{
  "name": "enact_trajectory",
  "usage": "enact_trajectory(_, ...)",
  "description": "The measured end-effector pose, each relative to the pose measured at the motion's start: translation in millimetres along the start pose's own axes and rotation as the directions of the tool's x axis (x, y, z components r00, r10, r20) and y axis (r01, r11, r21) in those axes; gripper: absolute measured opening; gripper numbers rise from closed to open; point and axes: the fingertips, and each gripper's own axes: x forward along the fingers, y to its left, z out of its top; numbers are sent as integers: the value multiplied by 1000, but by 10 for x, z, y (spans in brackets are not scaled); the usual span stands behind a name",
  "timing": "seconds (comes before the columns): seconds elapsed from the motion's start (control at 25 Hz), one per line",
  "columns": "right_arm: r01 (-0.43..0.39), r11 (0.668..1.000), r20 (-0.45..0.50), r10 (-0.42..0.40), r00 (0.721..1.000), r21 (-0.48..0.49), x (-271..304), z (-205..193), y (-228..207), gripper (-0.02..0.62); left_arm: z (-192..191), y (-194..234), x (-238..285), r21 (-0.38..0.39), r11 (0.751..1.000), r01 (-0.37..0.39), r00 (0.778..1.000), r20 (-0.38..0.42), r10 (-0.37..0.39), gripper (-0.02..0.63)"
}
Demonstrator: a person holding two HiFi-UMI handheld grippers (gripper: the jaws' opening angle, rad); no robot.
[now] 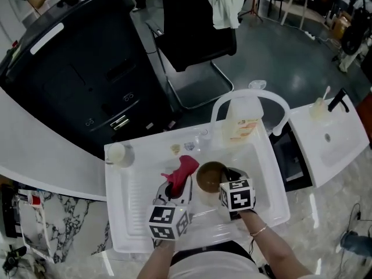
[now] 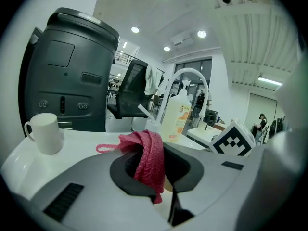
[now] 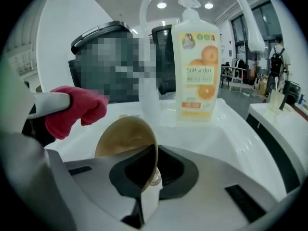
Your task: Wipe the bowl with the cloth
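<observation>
Right gripper (image 3: 150, 170) clamped on the rim of the tilted brown bowl (image 3: 124, 137) over the white sink (image 1: 264, 176); left gripper (image 2: 155, 174) pinching the red cloth (image 2: 148, 150) just beside the bowl.

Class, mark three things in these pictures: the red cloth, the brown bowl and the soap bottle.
cloth (image 2: 149, 153), left gripper view, on its hanging fold.
bowl (image 3: 122, 138), right gripper view, on its inner wall.
soap bottle (image 3: 198, 76), right gripper view, on its orange label.
</observation>
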Motion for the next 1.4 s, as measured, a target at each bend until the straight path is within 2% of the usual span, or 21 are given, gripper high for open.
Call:
enact_trajectory(0.32,35,999,139,-31,990,-22,-594,471,205,12,356,-229,-393,48,997,60,991,117,-66,51)
enact_trajectory(0.68,87,996,276,-76,958,-27,-1109,786,485,12,699,-356,-892,117,989,91,968,224,-115,51)
enact_trajectory(0.84,109,994,309,-94,947,-32,-1243,839,580,12,782,-502,-1102,148,979,139,951,255,-173,51)
enact_trajectory(0.96,124,992,324,-106,940,-35,-1308,865,641,12,780,-672,-1145,162,962,218,941,226,-251,51)
enact_trajectory(1.04,132,990,339,-110,934,-44,-1357,892,701,12,713,-748,-1081,189,951,244,948,161,-275,51)
enact_trajectory(1.12,136,989,343,-108,933,-58,-1407,891,768,12,604,-784,-974,219,945,242,961,81,-265,51)
enact_trajectory(1.2,139,987,347,-106,932,-74,-1452,890,822,12,535,-798,-870,230,943,241,966,35,-256,51)
enact_trajectory(1.4,155,981,358,-104,928,-116,-1524,849,868,12,546,-823,-704,231,945,230,970,23,-241,51)
